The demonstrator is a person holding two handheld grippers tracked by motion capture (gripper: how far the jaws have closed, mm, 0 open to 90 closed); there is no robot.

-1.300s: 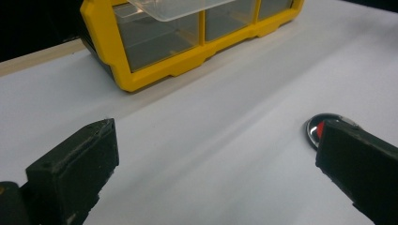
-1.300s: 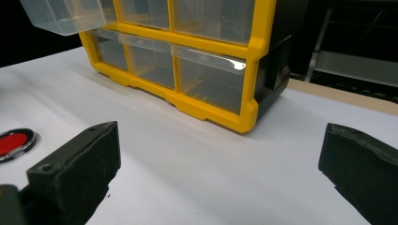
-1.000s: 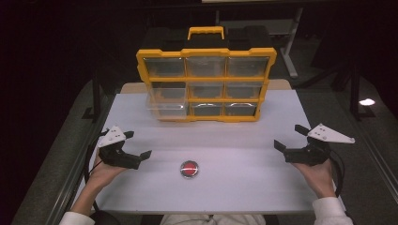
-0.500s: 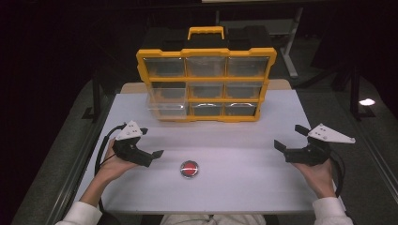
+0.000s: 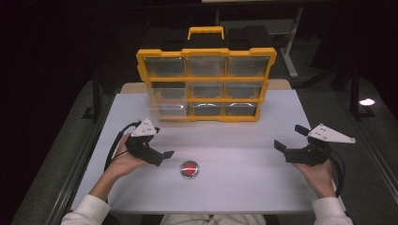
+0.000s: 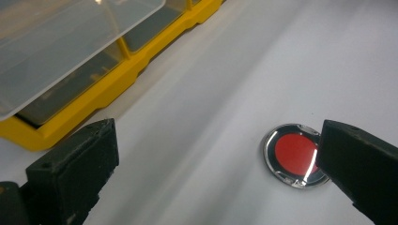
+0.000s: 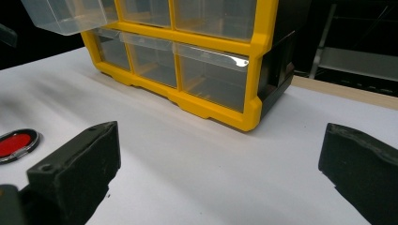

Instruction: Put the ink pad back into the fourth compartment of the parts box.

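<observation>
A small round disc (image 5: 189, 168) with a red centre and shiny rim lies flat on the white table (image 5: 244, 187), near the front middle. My left gripper (image 5: 162, 143) stands open just left of it, low over the table. In the left gripper view the disc (image 6: 294, 154) sits beside the right jaw, partly behind it, and nothing is between the jaws of my left gripper (image 6: 216, 178). My right gripper (image 5: 290, 137) rests open at the right side, far from the disc. In the right gripper view the disc (image 7: 16, 144) shows at the far left edge.
A yellow organizer (image 5: 206, 84) with clear drawers stands upright at the back middle. Its bottom-left drawer (image 5: 166, 108) is pulled out over the table, and the same drawer (image 6: 70, 42) fills the upper left of the left gripper view. The table's edges drop to dark floor.
My left gripper has moved right and forward toward the red disc, still open. The right gripper and the disc have stayed put.
</observation>
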